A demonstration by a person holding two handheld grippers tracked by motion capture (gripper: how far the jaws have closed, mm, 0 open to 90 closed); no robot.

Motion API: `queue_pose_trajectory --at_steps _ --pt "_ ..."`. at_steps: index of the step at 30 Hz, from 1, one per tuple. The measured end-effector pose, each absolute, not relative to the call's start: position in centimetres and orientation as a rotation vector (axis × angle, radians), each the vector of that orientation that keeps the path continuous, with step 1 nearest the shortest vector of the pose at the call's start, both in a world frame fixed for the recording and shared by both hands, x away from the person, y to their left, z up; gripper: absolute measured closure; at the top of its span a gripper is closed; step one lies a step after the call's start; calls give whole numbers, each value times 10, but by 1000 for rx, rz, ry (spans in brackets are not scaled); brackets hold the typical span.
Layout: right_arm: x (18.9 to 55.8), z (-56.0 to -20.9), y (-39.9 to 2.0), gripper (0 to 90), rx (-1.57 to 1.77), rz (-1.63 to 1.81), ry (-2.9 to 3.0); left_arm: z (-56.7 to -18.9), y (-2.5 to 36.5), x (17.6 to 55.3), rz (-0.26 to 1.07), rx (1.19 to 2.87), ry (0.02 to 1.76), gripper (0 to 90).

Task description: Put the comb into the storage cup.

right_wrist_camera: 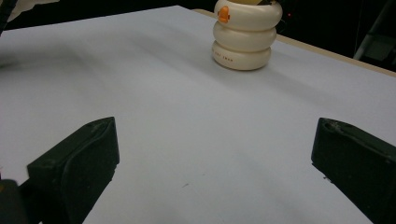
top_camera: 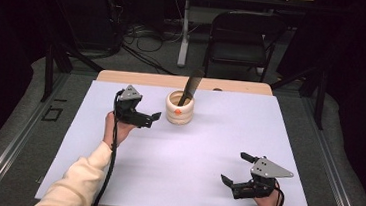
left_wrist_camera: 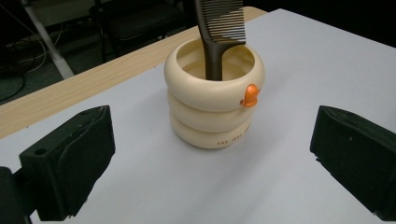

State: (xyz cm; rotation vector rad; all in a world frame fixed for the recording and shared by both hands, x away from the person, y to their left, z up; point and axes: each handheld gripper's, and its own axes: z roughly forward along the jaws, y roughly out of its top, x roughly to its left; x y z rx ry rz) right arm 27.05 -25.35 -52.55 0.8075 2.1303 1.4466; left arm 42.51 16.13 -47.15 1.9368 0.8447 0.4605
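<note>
Comb (left_wrist_camera: 219,37) stood upright in cup (top_camera: 179,108), toward far edge of mat (top_camera: 179,183), handle down inside. Left gripper (top_camera: 149,120) hung just beside cup, jaws spread wide, nothing held. Right gripper (top_camera: 235,169) sat well apart near front edge, likewise wide and empty. Judged as placing done, release step. Next: backing left gripper clear without knocking cup.

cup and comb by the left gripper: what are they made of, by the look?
Cup: cream, three stacked rings, smooth with a soft sheen and a small orange knob; probably glazed ceramic or moulded plastic, which one can't be told. Comb: dark, stands handle-down in the cup, fine even teeth, semi-matt; likely moulded plastic.
</note>
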Motion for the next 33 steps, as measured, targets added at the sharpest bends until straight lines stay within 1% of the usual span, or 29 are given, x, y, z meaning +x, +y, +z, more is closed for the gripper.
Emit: queue_pose_trajectory --at_steps 23,33 --pt "270 -525 -254 2 803 1445 2132 -483 176 400 471 1941 841 0" --pt "271 -525 -254 2 800 1444 2133 -483 184 387 501 1936 841 0"
